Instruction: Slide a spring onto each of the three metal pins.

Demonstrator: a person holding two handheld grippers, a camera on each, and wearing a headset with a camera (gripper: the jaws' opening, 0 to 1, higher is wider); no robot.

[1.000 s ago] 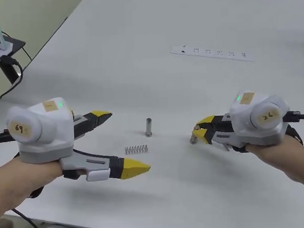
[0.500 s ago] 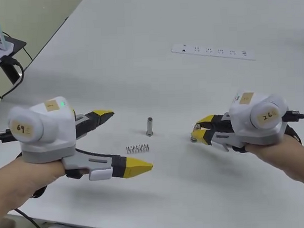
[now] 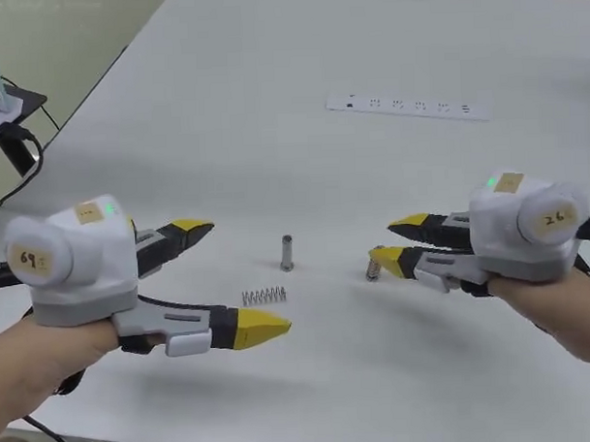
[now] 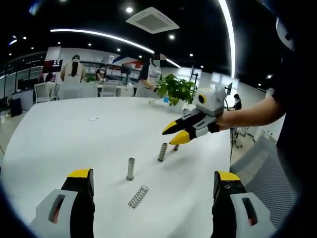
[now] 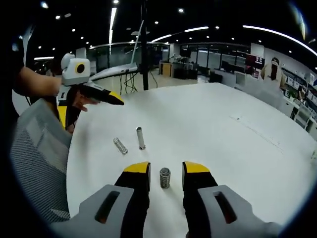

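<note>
A bare metal pin point(image 3: 286, 252) point(image 4: 131, 168) point(image 5: 140, 138) stands upright mid-table. A loose spring point(image 3: 264, 296) point(image 4: 138, 196) point(image 5: 119, 145) lies flat just in front of it. A second pin with a spring on it point(image 3: 373, 269) point(image 4: 162, 151) point(image 5: 164, 177) stands to the right, between the jaws of my right gripper point(image 3: 385, 237) point(image 5: 166, 171), which is open and not touching it. My left gripper point(image 3: 244, 276) point(image 4: 153, 176) is wide open and empty, its jaws on either side of the loose spring and a little short of it.
A white power strip point(image 3: 407, 106) lies at the back of the white table point(image 3: 223, 107). The table's left edge runs diagonally, with a dark stand and cables point(image 3: 16, 134) beyond it. People and office furniture show far off in the left gripper view.
My right gripper's jaws have parted and let go of the sprung pin, which now stands on the table. The left gripper has hardly moved.
</note>
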